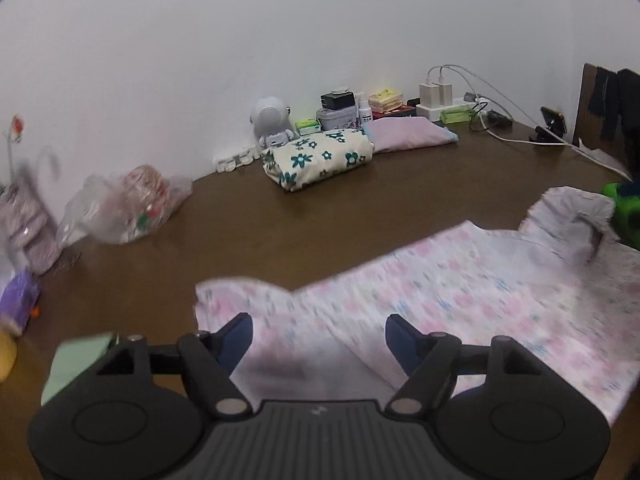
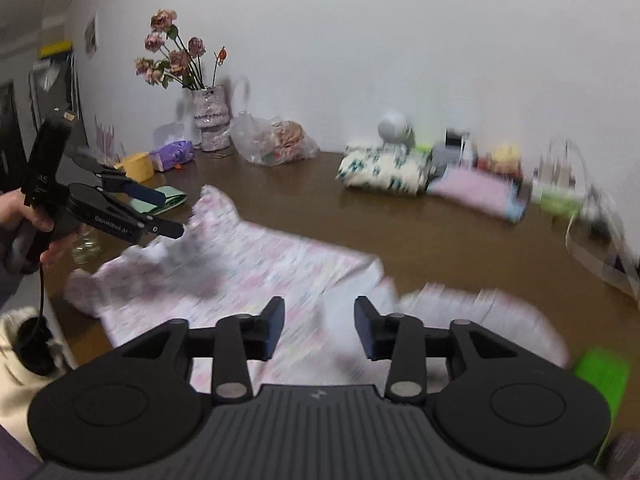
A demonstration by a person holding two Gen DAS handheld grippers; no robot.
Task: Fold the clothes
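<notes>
- A brown wooden table (image 1: pixel 360 208) fills both views and carries everything else; a plain white wall (image 1: pixel 280 40) stands behind it.
- The pink floral garment (image 1: pixel 460 292) lies spread flat on the near part of the table, motion-blurred. One sleeve end is turned up at its far right in the left wrist view, next to something bright green (image 1: pixel 626 212).
- The left gripper (image 1: pixel 319 338) hangs above the garment's near edge with its blue-padded jaws wide apart; nothing is between them, and the cloth shows only in the gap below. In the right wrist view it appears from the side, held in a hand (image 2: pixel 24 220) over the garment's left end.
- The right gripper (image 2: pixel 320 330) hovers above the middle of the garment, its jaws partly apart, with no cloth pinched between the pads.
- A folded cream cloth with teal flowers (image 1: pixel 320 158) sits near the far edge, with a folded pink cloth (image 1: pixel 408 134) just beside it on the right.
- A crumpled clear plastic bag (image 1: pixel 128 208) lies to the left by the wall.
- A vase of dried roses (image 2: pixel 210 118) stands behind that bag in the right wrist view.
- A small white astronaut figure (image 1: pixel 272 120) sits behind the flowered cloth.
- White chargers on a power strip (image 1: pixel 436 98), with their cables, sit at the far right.
</notes>
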